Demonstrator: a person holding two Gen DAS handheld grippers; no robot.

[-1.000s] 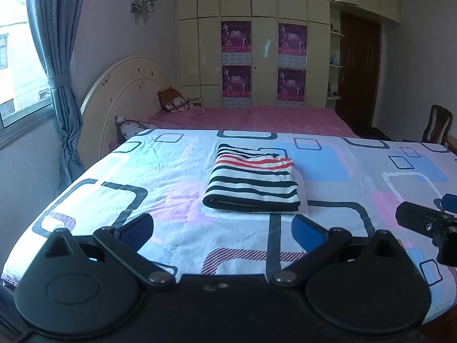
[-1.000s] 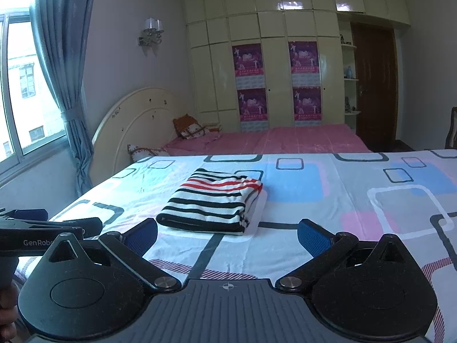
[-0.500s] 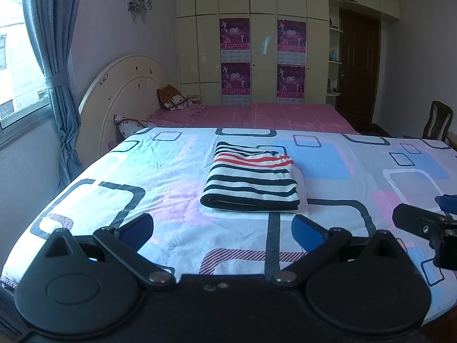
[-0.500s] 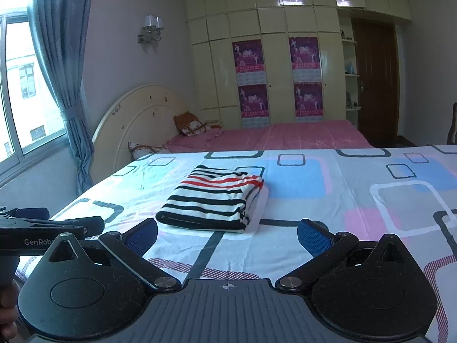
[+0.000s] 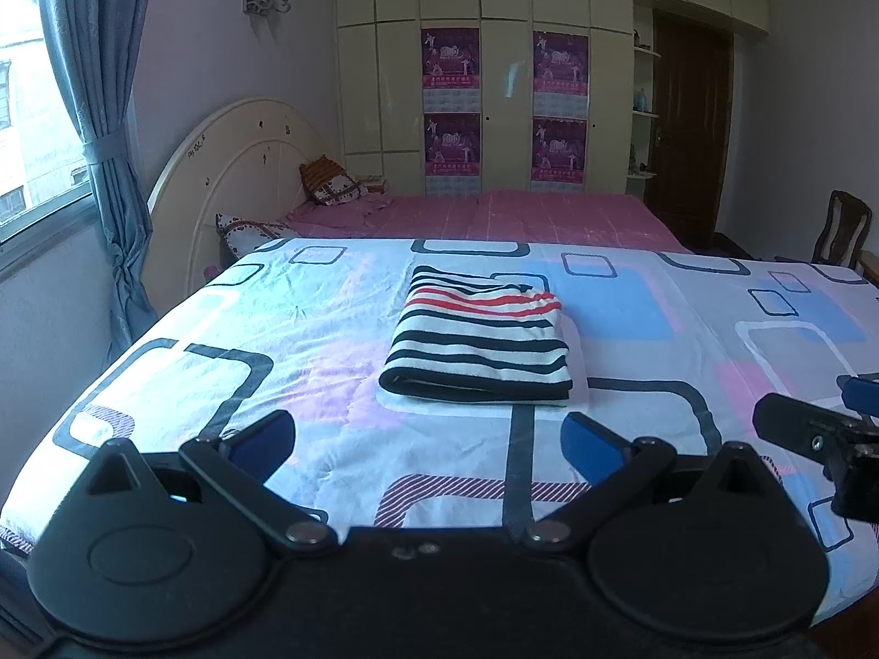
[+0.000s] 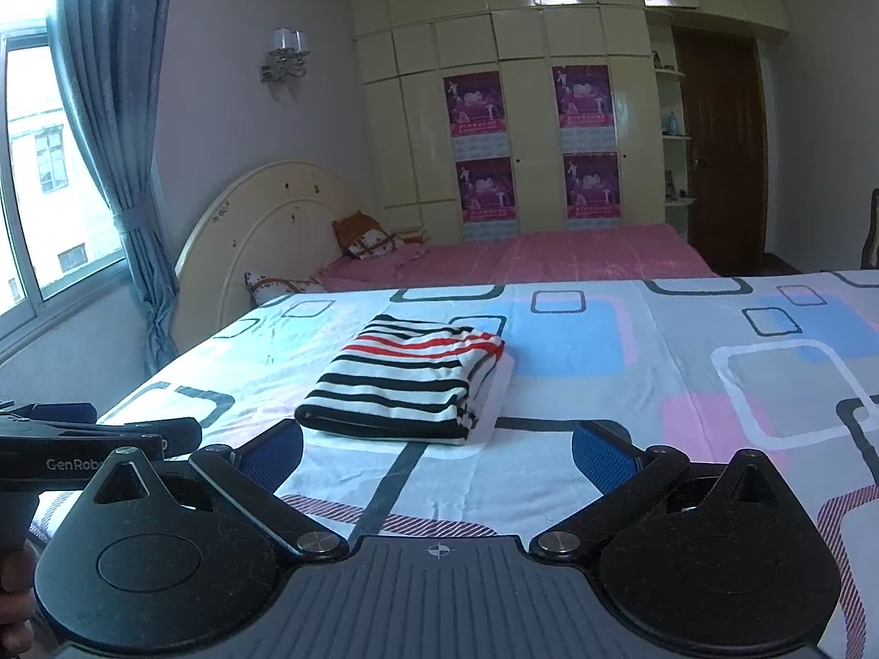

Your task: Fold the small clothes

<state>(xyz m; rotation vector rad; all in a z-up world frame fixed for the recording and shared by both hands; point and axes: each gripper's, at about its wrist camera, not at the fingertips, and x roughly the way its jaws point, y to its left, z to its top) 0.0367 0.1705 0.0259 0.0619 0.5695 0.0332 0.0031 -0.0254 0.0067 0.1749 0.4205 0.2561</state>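
A folded striped garment (image 5: 477,345), white with black bands and 2 red ones near its far end, is lying flat on a bed's patterned cover (image 5: 307,324), ahead of both hand-held grippers and apart from each. The left gripper (image 5: 424,442) is hovering above the near edge of the cover with its blue-padded fingers (image 5: 262,435) spread wide and holding nothing. The right gripper (image 6: 437,449) is doing the same, its jaws wide apart and empty, with the garment sitting just beyond the gap between them. In the right wrist view the left gripper is showing at the lower left edge, its black body bearing white lettering that is reading "GenRob" before the frame cuts it off; part of a hand (image 6: 14,598) is gripping its handle below. Behind the patterned cover a pink sheet (image 5: 494,217) is covering the rest of the bed, with 2 pillows by a cream headboard (image 5: 236,165). On the cream wardrobe (image 5: 505,71), 4 purple posters (image 5: 450,57) are hanging in pairs; their print is too small to read. A blue curtain (image 5: 99,110) is hanging tied back beside the window.
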